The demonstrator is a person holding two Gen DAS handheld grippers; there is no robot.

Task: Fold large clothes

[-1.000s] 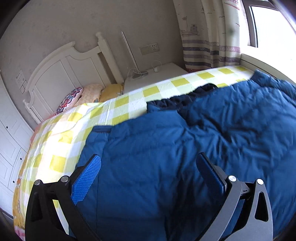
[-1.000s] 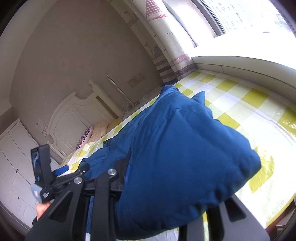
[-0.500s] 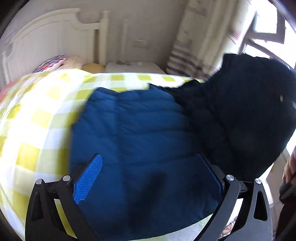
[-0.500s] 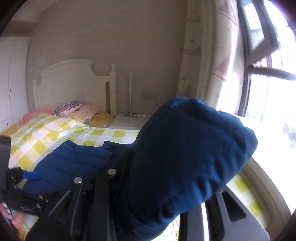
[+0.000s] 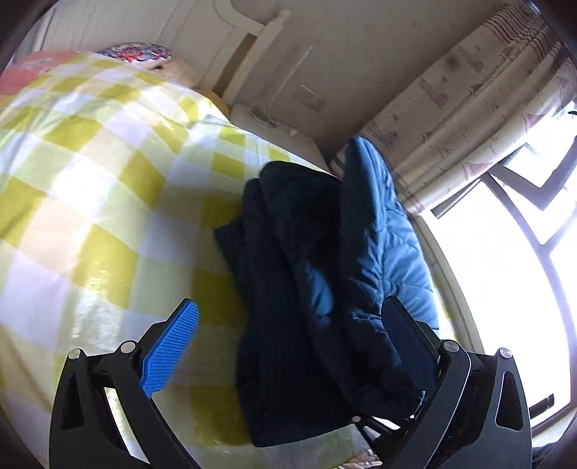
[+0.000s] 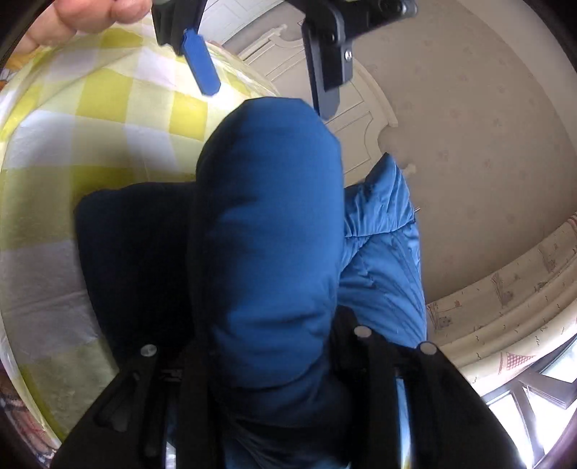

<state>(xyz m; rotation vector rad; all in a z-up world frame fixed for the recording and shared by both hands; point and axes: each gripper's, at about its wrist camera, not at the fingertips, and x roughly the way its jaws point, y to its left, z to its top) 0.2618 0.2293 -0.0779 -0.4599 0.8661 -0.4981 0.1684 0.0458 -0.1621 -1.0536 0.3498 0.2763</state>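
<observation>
Right claw [image 6: 274,360] clamps jacket [image 6: 274,234]; left claw [image 5: 288,346] spread wide.

No legible text, label, brand, number or sign appears in either view. The curtain [image 5: 479,93] bears small printed motifs, and the pillow [image 5: 135,50] a coloured pattern; neither can be read as lettering.

Beige wall [image 5: 360,65] behind a white headboard [image 5: 252,32]. Patterned curtain [image 5: 468,108] beside a bright, dark-framed window [image 5: 505,270]. Yellow-checked bedspread [image 5: 90,180].
</observation>
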